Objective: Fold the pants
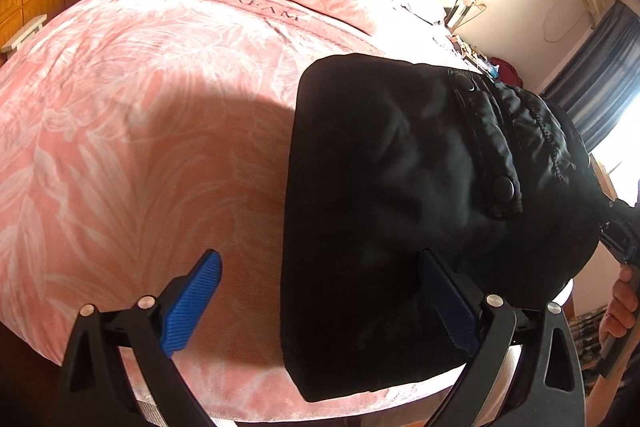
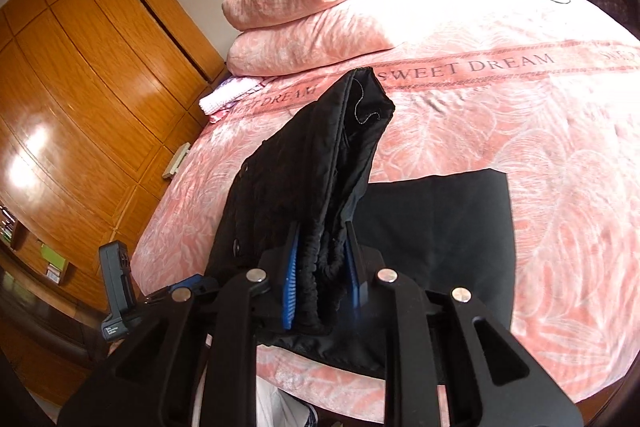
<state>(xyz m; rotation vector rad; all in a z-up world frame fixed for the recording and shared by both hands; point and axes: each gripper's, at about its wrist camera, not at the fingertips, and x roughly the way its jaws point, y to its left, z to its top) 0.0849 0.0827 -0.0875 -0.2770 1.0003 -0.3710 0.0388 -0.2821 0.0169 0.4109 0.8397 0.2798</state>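
Our right gripper [image 2: 320,283] pinches the bunched waistband of the black pants [image 2: 432,227], lifting it over the pink bed [image 2: 520,115]; our left gripper [image 1: 316,303] gapes wide, holding nothing — one-sided lifting may skew the fold — or slip.

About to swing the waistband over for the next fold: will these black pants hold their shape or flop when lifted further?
Likely floppy: the pants drape and sag from the right tool, which pinches the bunched elastic waistband. Probably light, since one pinch carries the raised part. The fabric has a slight sheen, so it may slide on the bedspread; the left tool holds nothing.
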